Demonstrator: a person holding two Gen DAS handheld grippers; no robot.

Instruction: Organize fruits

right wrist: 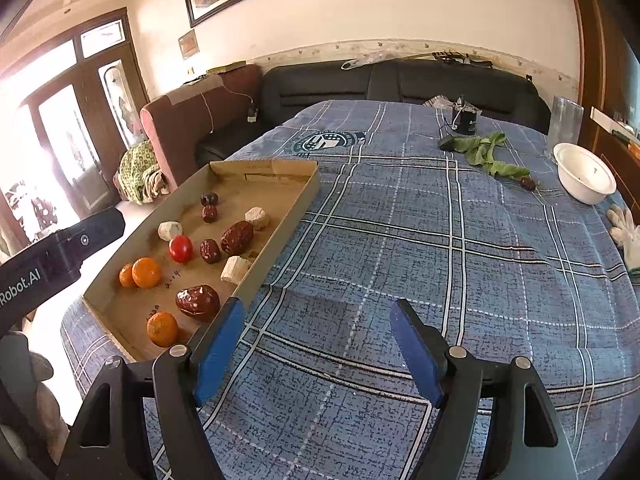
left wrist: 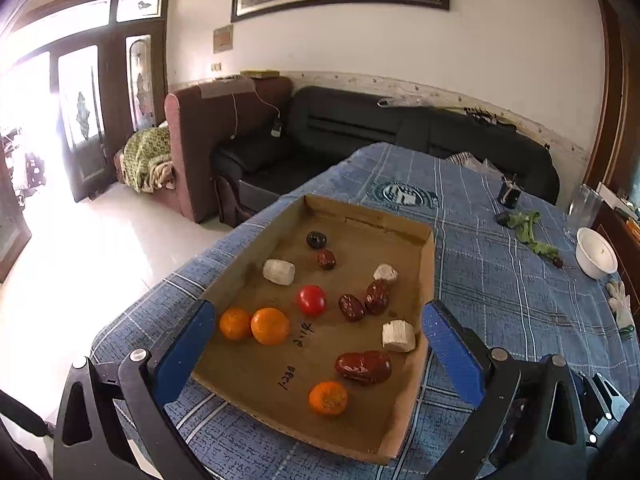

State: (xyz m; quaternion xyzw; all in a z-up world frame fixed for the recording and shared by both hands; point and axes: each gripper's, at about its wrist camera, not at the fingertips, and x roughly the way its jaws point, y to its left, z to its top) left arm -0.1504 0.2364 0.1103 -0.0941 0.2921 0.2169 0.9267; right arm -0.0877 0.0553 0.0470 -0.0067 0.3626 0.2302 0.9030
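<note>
A shallow cardboard tray (left wrist: pixel 428 280) (right wrist: pixel 288 208) lies on the blue plaid cloth and holds loose fruit. In it are two oranges side by side (left wrist: pixel 270 326) (right wrist: pixel 146 273), a third orange (left wrist: pixel 328 398) (right wrist: pixel 162 329) near the front, a red tomato (left wrist: pixel 311 300) (right wrist: pixel 180 249), several dark red dates, the biggest date (left wrist: pixel 363 367) (right wrist: pixel 198 302), and white chunks (left wrist: pixel 398 336). My left gripper (left wrist: pixel 316 328) hangs open above the tray's near end, nothing between its blue pads. My right gripper (right wrist: pixel 316 320) stands open over bare cloth, right of the tray.
A white bowl (right wrist: pixel 586 178) (left wrist: pixel 597 258), green leaves (right wrist: pixel 486 154), a small dark jar (right wrist: pixel 466 120) and a white glove (right wrist: pixel 628 236) lie at the table's far right. A black sofa (left wrist: pixel 360 128) and a brown armchair stand behind the table. The table's left edge drops to the floor.
</note>
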